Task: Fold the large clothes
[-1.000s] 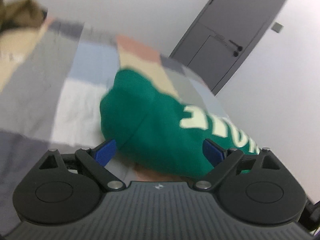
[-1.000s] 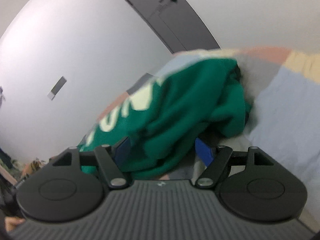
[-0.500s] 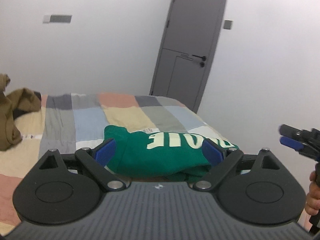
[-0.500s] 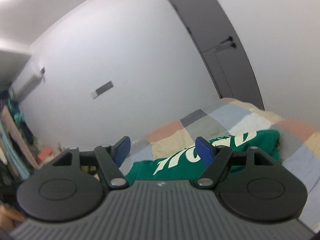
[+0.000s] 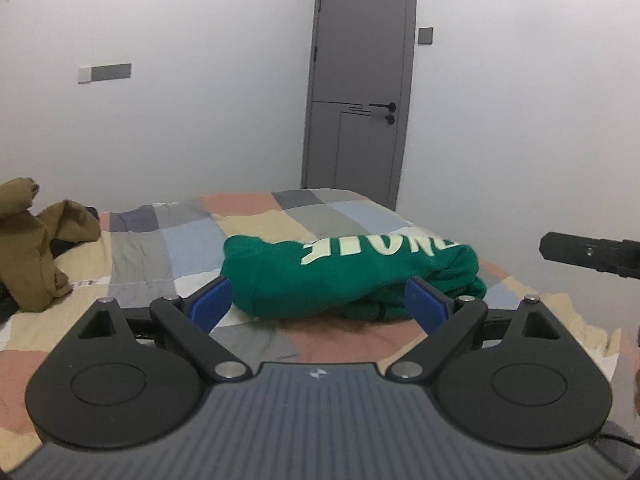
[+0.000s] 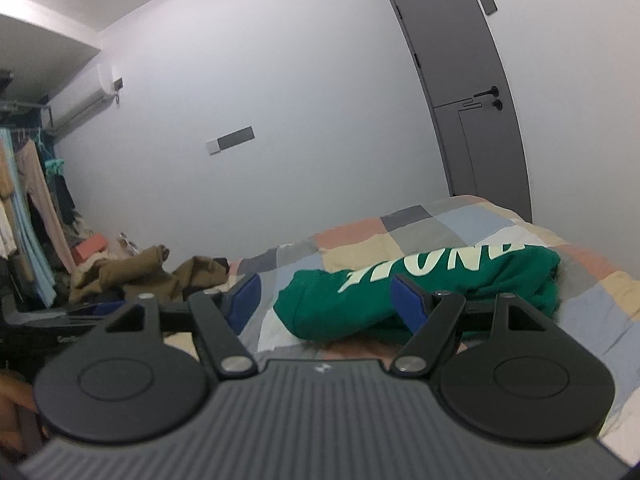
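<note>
A folded green sweatshirt with pale lettering lies on the patchwork bed; the right wrist view shows the same sweatshirt from a lower angle. My left gripper is open and held back from the garment, nothing between its blue pads. My right gripper is open too, clear of the cloth, with its jaws level. The right gripper's black tip reaches in at the right edge of the left wrist view.
A brown garment is heaped at the bed's left side, also seen as the brown heap in the right wrist view. A grey door stands behind the bed. Hanging clothes fill the far left.
Both grippers pulled back and up from the green sweatshirt and rolled to level. The sweatshirt, once close between the jaws, now lies folded on the bed.
</note>
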A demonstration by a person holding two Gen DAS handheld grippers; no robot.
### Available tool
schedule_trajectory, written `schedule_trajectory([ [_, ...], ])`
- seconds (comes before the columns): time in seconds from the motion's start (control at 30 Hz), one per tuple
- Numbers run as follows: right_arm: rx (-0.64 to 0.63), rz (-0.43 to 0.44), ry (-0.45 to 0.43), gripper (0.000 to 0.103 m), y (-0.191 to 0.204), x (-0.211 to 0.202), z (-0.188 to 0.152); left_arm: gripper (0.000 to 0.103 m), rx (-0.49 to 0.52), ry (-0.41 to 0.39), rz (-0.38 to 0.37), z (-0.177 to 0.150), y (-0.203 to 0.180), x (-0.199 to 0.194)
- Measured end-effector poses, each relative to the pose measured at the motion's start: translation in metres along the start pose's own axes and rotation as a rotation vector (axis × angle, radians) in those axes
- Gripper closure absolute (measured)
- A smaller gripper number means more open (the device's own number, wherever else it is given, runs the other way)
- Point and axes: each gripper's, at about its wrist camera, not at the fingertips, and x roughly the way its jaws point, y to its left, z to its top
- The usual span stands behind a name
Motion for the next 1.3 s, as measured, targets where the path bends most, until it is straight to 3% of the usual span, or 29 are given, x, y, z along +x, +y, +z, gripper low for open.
schedule_trajectory([
  [0.63, -0.04, -0.133, 0.084, 0.029, 0.011, -0.007, -0.052, 0.008, -0.063, -0.019, -0.017, -0.039, 0.003, -0.034],
  [1.3, -0.052, -0.172, 0.1, 0.029, 0.01, -0.015, -0.056, 0.008, -0.054, 0.001, 0.02, -0.048, 0.0, -0.027],
])
